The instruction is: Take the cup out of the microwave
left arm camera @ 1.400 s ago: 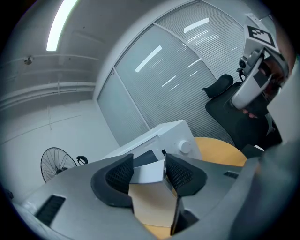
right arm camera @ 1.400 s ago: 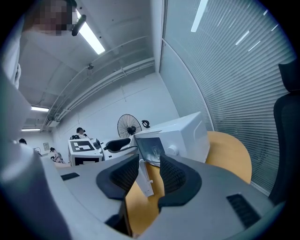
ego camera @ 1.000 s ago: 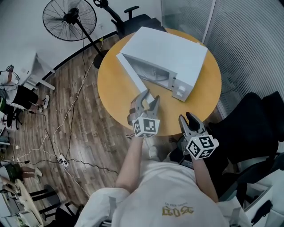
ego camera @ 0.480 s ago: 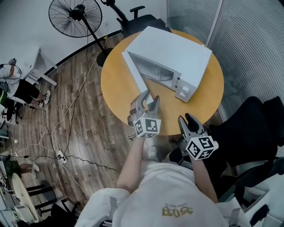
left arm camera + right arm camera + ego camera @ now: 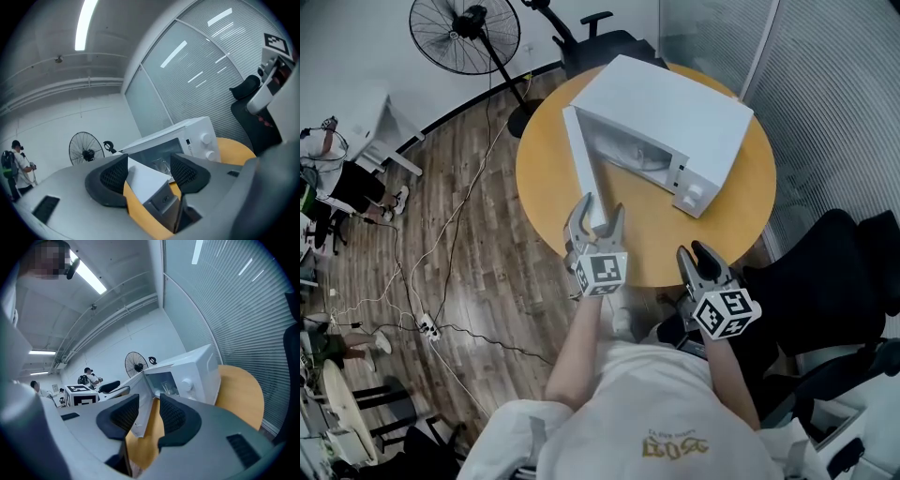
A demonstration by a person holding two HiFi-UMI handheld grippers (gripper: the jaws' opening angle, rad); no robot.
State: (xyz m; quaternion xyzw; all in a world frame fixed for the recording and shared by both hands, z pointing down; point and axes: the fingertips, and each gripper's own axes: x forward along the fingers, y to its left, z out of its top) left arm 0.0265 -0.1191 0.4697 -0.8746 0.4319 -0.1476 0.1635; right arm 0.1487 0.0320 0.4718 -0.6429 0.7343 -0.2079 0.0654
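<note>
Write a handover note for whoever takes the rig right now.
Left gripper: jaws have just been opening, now apart around the free edge of the microwave door, not pressing it.
Right gripper: jaws apart, empty, near the table edge.
Door swung open; what looks like a clear cup stands inside the microwave.
Done: door open. To do: reach in, grip the cup, take it out.

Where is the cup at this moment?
The cup sits inside the open microwave at the far side of the round table; the left gripper view shows it in the cavity, just right of the swung-out door.
</note>
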